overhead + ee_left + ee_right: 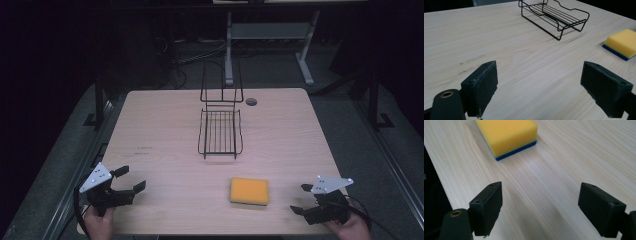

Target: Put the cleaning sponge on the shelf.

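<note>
High view: left gripper [131, 179] and right gripper [301, 198] low at near table [165, 120] corners, jaws spread wide, empty, angled inward toward yellow sponge [249, 190] between them.

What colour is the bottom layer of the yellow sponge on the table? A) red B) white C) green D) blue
D: the sponge shows a thin blue layer under its yellow top, lying on the table ahead of the right hand-held gripper.
</note>
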